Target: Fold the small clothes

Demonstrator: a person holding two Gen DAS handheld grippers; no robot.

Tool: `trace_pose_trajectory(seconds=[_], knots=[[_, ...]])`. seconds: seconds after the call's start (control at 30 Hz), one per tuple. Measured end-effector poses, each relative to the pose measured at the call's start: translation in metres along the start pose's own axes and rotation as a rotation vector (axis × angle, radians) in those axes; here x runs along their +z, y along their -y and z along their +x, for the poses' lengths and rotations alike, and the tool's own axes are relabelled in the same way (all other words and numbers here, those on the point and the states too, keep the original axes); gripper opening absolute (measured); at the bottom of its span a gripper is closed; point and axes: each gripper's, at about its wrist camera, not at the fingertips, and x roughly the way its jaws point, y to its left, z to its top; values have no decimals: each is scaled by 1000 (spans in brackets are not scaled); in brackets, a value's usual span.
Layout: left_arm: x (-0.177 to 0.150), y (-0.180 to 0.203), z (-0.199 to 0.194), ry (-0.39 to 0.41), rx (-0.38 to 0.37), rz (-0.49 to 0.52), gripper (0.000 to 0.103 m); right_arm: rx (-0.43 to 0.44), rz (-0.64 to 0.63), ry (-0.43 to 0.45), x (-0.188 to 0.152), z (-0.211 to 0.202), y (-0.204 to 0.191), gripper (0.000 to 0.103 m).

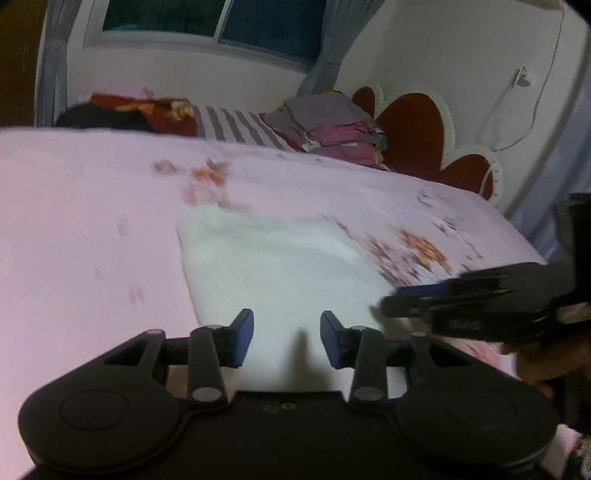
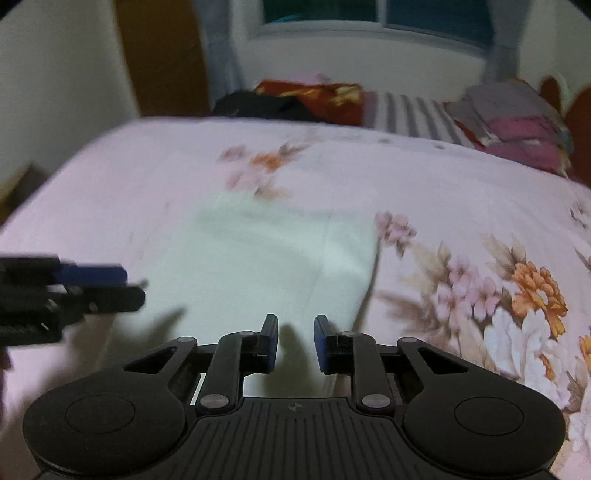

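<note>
Black gripper bodies fill the bottom of both wrist views. From the left wrist, the left gripper [image 1: 286,338] has its blue-padded fingers spread fairly wide with nothing between them, poised over the near edge of the white garment [image 1: 273,266]. From the right wrist, the right gripper [image 2: 295,341] has a narrower gap between its pads, also empty, and casts a shadow on the same white cloth [image 2: 266,266].

That garment lies flat in a rough rectangle on the pink floral bedspread [image 1: 85,221], straight ahead at twelve o'clock of both grippers. Its far edge touches a printed flower cluster. A fold line runs across it in the right wrist view, and its right edge is lifted slightly.

Each gripper shows in the other's view, blurred: the right one at three o'clock from the left wrist, the left one at nine o'clock from the right wrist.

Farther out, at one o'clock from the left wrist, a stack of folded clothes [image 1: 332,125] sits beside a red scalloped headboard [image 1: 417,129]. A striped cloth [image 1: 236,125] and a red patterned bundle [image 1: 159,110] lie along the far edge under the window [image 1: 221,22].
</note>
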Motion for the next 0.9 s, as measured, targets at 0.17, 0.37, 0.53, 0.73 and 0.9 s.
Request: trace_pose_trajectory(seconds=[0.17, 0.37, 0.53, 0.73, 0.9], knots=[[-33, 9, 13, -115, 20, -57, 34, -81, -21, -94, -34, 15, 6, 22], [-56, 36, -37, -51, 91, -87, 34, -27, 90, 18, -61, -50, 16, 22], [-71, 69, -74, -21, 174, -30, 34, 13, 127, 83, -100, -113, 8, 22], [-85, 120, -113, 47, 214, 33, 34, 29, 132, 171, -127, -184, -11, 22], [-102, 154, -147, 85, 227, 61, 36, 40, 116, 224, -146, -233, -24, 22]])
